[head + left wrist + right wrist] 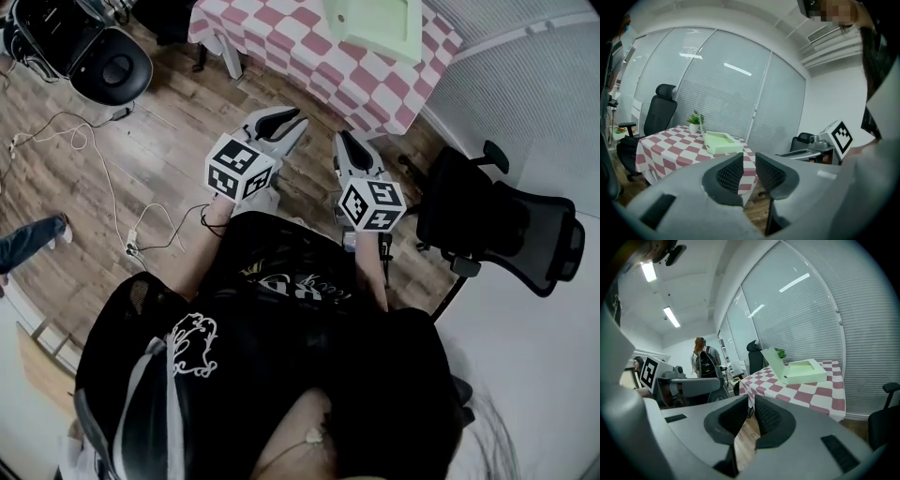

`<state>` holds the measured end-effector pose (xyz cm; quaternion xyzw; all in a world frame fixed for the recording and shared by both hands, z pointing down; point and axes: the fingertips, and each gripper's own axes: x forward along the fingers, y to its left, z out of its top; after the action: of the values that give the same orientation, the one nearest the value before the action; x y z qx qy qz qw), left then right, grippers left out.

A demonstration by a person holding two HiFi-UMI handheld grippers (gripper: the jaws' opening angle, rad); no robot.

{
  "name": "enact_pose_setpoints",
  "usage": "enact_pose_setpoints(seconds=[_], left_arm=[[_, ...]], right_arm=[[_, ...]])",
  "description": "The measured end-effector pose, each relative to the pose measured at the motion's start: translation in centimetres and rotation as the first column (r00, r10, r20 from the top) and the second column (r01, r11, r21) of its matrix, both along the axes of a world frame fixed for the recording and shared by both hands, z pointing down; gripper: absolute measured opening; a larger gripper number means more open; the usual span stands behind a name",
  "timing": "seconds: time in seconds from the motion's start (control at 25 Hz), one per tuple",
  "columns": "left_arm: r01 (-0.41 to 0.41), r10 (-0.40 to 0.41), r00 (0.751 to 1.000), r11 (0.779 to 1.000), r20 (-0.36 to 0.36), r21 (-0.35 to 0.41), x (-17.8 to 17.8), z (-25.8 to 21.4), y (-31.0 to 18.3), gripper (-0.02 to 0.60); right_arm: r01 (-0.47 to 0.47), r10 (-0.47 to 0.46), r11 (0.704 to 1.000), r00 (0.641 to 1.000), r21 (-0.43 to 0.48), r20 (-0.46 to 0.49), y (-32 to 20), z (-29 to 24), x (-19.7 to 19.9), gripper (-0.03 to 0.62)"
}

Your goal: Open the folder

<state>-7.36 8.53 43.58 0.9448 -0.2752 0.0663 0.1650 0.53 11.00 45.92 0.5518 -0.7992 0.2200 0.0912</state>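
Note:
The light green folder (375, 23) lies on the red-and-white checked table (309, 56) at the top of the head view, its lid raised; it also shows as the green folder (723, 142) and the folder (801, 371) in the gripper views. Both grippers hang over the wooden floor, short of the table and apart from the folder. My left gripper (300, 117) (749, 161) has a narrow gap between its jaws with nothing in it. My right gripper (342, 136) (751, 404) has its jaw tips nearly together, holding nothing.
A black office chair (506, 225) stands close on the right. Another black chair (103, 56) is at the top left. Cables (94, 159) trail over the floor. A small potted plant (695, 121) sits on the table. A person with a backpack (703, 362) stands in the background.

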Motion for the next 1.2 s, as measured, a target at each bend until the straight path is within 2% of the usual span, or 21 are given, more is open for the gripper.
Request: enact_pose_setpoints(seconds=[0.28,0.68,1.2], left_arm=[[-0.028,0.028,0.999,0.999,0.024,0.017,3.8,-0.3,6.4,0.078],[-0.001,0.001,1.0,1.0,0.029,0.012,5.1,0.1,13.4,0.078],[-0.007,0.005,0.999,1.0,0.045,0.03,5.2,-0.1,16.4,0.078]], right_arm=[[0.033,-0.033,0.999,0.999,0.008,0.004,5.6,0.0,2.1,0.044],[0.073,-0.073,0.997,0.997,0.01,0.004,12.7,0.5,3.1,0.038],[0.091,-0.091,0.995,0.996,0.039,-0.007,15.1,0.1,2.9,0.037]])
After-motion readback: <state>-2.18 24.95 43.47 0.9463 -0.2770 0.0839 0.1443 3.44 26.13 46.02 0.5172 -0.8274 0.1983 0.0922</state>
